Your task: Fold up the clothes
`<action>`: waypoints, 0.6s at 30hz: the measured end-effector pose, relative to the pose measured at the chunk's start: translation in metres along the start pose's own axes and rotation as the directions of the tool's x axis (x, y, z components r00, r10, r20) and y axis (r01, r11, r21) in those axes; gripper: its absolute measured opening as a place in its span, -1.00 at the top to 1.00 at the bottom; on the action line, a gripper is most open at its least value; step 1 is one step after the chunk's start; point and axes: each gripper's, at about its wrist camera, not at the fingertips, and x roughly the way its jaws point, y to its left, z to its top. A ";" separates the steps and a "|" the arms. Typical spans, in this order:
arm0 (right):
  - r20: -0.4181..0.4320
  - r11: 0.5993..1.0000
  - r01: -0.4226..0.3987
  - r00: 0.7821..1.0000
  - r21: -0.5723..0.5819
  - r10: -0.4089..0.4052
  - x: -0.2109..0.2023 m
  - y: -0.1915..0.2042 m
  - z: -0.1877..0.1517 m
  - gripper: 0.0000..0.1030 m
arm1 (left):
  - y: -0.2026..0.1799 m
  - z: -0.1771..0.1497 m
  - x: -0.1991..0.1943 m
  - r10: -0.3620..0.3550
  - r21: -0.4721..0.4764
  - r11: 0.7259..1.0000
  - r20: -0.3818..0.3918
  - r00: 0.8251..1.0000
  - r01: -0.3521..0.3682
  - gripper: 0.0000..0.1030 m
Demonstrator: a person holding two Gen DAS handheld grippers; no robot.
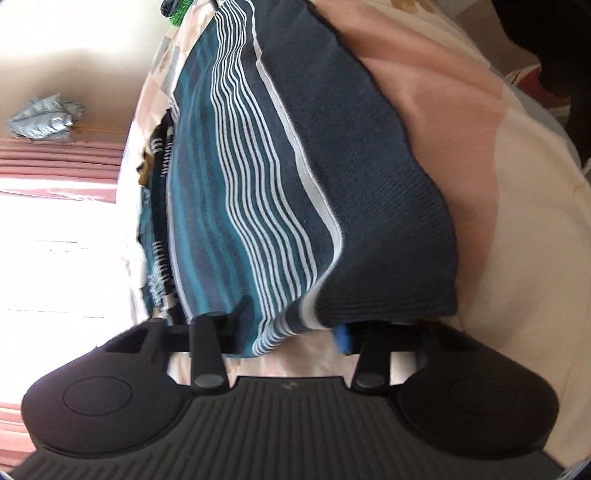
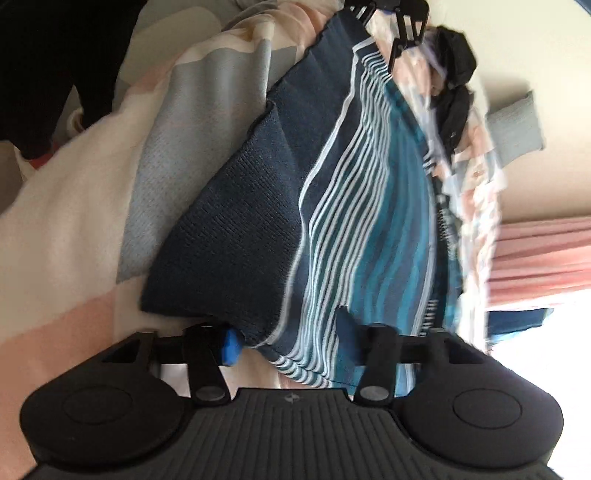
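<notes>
Left gripper: the black two-finger left gripper (image 1: 284, 332) has its fingers apart, with a bunched corner of the dark blue knit garment with white and teal stripes (image 1: 280, 192) sitting between them. The pictures do not show clearly if the fingers squeeze the cloth.
Blue pad: a small blue pad (image 1: 342, 336) on the gripper's right finger touches the edge of the cloth.
Garment: it lies on the soft bedcover with pink, cream and pale blue patches (image 1: 491, 206) and stretches away from both grippers.
Garment edges: in the left wrist view the plain dark blue edge runs along the right side, beside a pink patch. The stripy side is on the left, next to some black and white cloth (image 1: 160, 218).
Open room: there is bare bedcover to the right of the garment in the left wrist view, and to the left of it in the right wrist view.
Right gripper: the black right gripper (image 2: 301, 343) also has its fingers apart around another bunched corner. Its blue pad (image 2: 231, 347) touches the dark blue edge. It cannot be told if it pinches.
Far end: another black gripper shape (image 2: 400, 22) shows at the top of the garment in the right wrist view.
Beyond the bed: pink curtains (image 2: 543, 254) hang at the right.
</notes>
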 end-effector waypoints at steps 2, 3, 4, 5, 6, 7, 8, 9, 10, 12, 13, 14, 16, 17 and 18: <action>-0.012 0.991 -0.103 0.995 0.083 0.104 -0.002 -0.021 0.005 0.58 | 0.008 0.002 -0.002 -0.040 -0.030 0.999 0.002 0.999 0.040 0.83; -0.011 0.967 -0.181 0.982 0.178 0.186 -0.003 -0.039 0.005 0.61 | 0.016 0.002 -0.004 -0.062 -0.062 0.996 0.006 0.998 0.063 0.84; 0.009 0.917 -0.254 0.964 0.309 0.264 -0.002 -0.063 0.001 0.63 | 0.026 0.002 -0.004 -0.095 -0.113 0.989 0.008 0.995 0.096 0.84; 0.040 0.842 -0.321 0.940 0.434 0.338 -0.001 -0.087 -0.003 0.66 | 0.040 0.000 -0.003 -0.147 -0.194 0.970 0.010 0.989 0.146 0.84; 0.093 0.730 -0.388 0.907 0.562 0.411 0.003 -0.112 -0.012 0.70 | 0.058 -0.004 -0.001 -0.210 -0.289 0.935 0.015 0.978 0.205 0.84; 0.162 0.605 -0.419 0.887 0.677 0.433 0.006 -0.138 -0.026 0.73 | 0.077 -0.011 0.002 -0.274 -0.399 0.878 0.030 0.961 0.263 0.84; 0.237 0.466 -0.452 0.862 0.761 0.449 0.010 -0.161 -0.041 0.73 | 0.098 -0.022 0.007 -0.335 -0.524 0.792 0.055 0.941 0.313 0.83; 0.283 0.362 -0.449 0.859 0.817 0.426 0.013 -0.179 -0.057 0.76 | 0.117 -0.035 0.014 -0.382 -0.642 0.683 0.091 0.920 0.347 0.83; 0.324 0.256 -0.442 0.859 0.860 0.396 0.017 -0.196 -0.072 0.76 | 0.135 -0.049 0.023 -0.417 -0.743 0.559 0.133 0.899 0.369 0.83; 0.340 0.090 -0.386 0.884 0.918 0.322 0.031 -0.222 -0.104 0.76 | 0.160 -0.077 0.037 -0.439 -0.865 0.334 0.208 0.874 0.374 0.85; 0.332 0.012 -0.350 0.900 0.937 0.284 0.039 -0.228 -0.120 0.76 | 0.167 -0.088 0.046 -0.431 -0.900 0.244 0.232 0.872 0.361 0.87; 0.332 -0.072 -0.324 0.905 0.943 0.268 0.050 -0.234 -0.134 0.75 | 0.172 -0.100 0.057 -0.425 -0.926 0.150 0.255 0.868 0.346 0.87; 0.310 -0.210 -0.259 0.913 0.943 0.265 0.075 -0.235 -0.157 0.75 | 0.177 -0.122 0.077 -0.407 -0.953 -0.027 0.287 0.867 0.302 0.89; 0.314 -0.263 -0.243 0.909 0.934 0.275 0.088 -0.234 -0.162 0.74 | 0.174 -0.134 0.085 -0.408 -0.951 -0.116 0.307 0.860 0.285 0.89; 0.329 -0.307 -0.239 0.900 0.921 0.287 0.096 -0.228 -0.164 0.74 | 0.172 -0.145 0.091 -0.405 -0.943 -0.195 0.329 0.853 0.271 0.88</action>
